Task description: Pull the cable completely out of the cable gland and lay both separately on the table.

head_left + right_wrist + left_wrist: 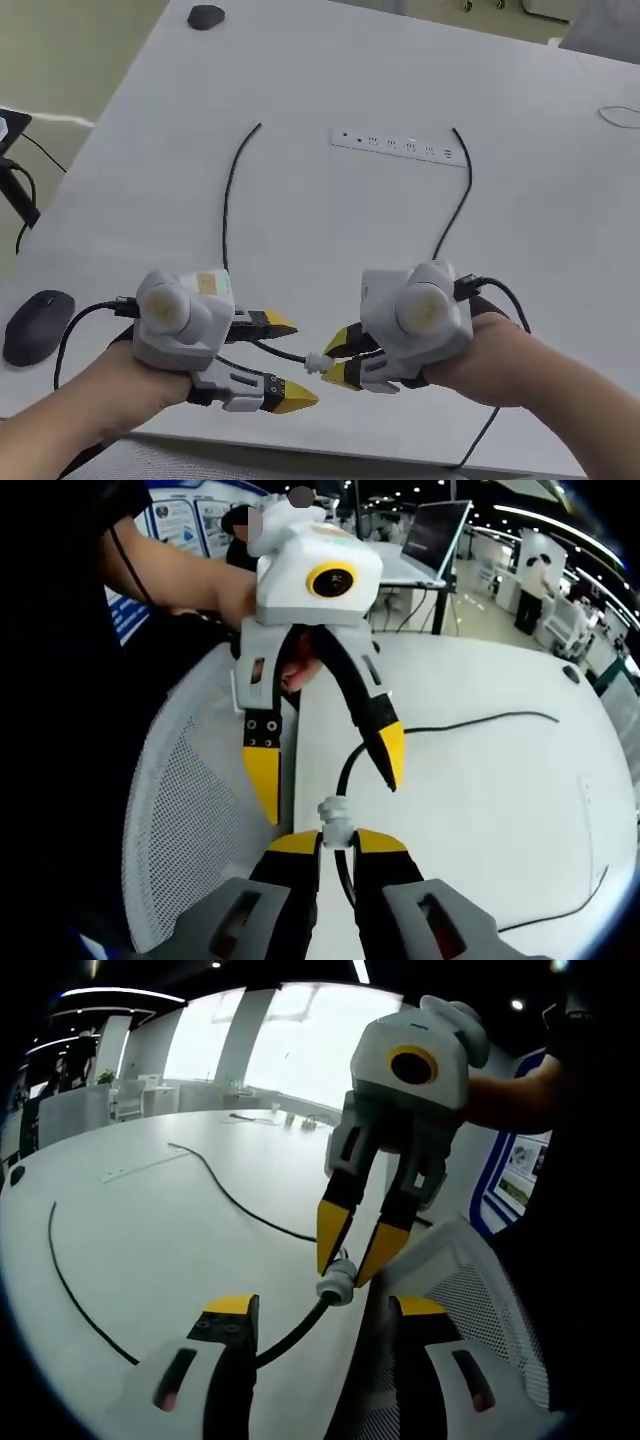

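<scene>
Small white plastic cable gland (318,362) is sitting at the near edge of the white table (300,80), with the thin black cable (226,220) threaded through it. The right gripper (334,360) is clamping its yellow-tipped jaws on the gland. The left gripper (294,362) is holding its jaws wide apart, and the cable is running between them without touching. The rest of the cable is trailing across the table toward the far edge.

Handling, my read: the cable is looking light and limp with a smooth jacket, so it's likely going to slip in a loose grip. I'm suggesting the left closes on it just beside the gland and pulls straight along the gland's axis. The gland is looking rigid but tiny, so it may twist in the jaws if pulled sideways.
</scene>
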The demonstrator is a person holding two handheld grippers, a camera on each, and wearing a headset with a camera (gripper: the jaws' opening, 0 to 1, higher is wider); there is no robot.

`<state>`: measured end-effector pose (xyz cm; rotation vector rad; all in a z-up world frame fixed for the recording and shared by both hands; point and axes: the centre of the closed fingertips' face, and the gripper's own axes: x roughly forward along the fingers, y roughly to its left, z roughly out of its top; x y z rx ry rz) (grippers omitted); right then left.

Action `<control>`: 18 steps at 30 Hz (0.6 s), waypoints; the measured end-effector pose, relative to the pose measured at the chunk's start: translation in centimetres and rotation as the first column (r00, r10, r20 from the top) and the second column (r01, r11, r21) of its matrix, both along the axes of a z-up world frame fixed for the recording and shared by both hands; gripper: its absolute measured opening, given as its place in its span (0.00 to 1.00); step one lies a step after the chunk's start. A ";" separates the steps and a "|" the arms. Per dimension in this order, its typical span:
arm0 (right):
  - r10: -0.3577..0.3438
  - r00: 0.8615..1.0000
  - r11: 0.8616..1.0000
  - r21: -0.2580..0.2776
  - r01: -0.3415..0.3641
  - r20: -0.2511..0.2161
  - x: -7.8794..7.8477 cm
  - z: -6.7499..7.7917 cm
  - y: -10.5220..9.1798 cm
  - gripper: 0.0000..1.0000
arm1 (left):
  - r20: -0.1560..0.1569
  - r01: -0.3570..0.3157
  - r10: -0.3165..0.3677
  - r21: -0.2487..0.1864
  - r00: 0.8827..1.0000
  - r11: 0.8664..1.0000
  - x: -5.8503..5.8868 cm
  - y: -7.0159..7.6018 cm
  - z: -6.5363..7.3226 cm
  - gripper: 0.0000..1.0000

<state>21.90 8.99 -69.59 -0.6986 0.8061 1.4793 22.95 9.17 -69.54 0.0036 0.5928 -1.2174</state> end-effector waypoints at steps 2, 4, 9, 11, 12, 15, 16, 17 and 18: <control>0.009 1.000 1.000 0.000 -0.009 0.005 0.0 0.0 -0.1 0.06 | 0.008 0.009 -0.009 -0.005 1.000 1.000 0.0 -0.1 0.0 0.50; 0.016 1.000 1.000 -0.004 -0.015 0.010 -0.1 -0.1 -0.2 0.06 | 0.007 0.013 -0.013 -0.012 1.000 1.000 -0.1 -0.3 0.1 0.47; 0.030 0.999 1.000 0.002 -0.030 0.016 -0.2 0.0 -0.3 0.06 | 0.006 0.015 -0.015 -0.023 1.000 1.000 -0.1 -0.3 0.2 0.43; 0.043 0.999 0.999 0.005 -0.043 0.021 -0.2 0.1 -0.3 0.06 | 0.011 0.018 -0.017 -0.033 1.000 0.999 -0.1 -0.4 0.4 0.40; 0.047 0.999 0.999 0.006 -0.047 0.022 -0.3 0.1 -0.3 0.06 | 0.011 0.019 -0.019 -0.035 1.000 0.999 -0.1 -0.5 0.4 0.38; 0.063 0.998 0.998 0.004 -0.063 0.028 -0.4 0.0 -0.3 0.06 | 0.023 0.032 -0.031 -0.043 0.999 0.999 -0.3 -0.5 0.7 0.32; 0.066 0.997 0.998 0.005 -0.066 0.031 -0.4 0.0 -0.3 0.06 | 0.023 0.035 -0.034 -0.046 0.999 0.998 -0.4 -0.6 0.7 0.30; 0.068 0.997 0.998 0.007 -0.068 0.033 -0.4 0.0 -0.3 0.06 | 0.020 0.041 -0.040 -0.049 0.999 0.998 -0.5 -0.6 0.8 0.28; 0.070 0.997 0.997 0.009 -0.070 0.036 -0.4 0.0 -0.3 0.06 | 0.017 0.045 -0.045 -0.046 0.999 0.998 -0.6 -0.7 0.7 0.25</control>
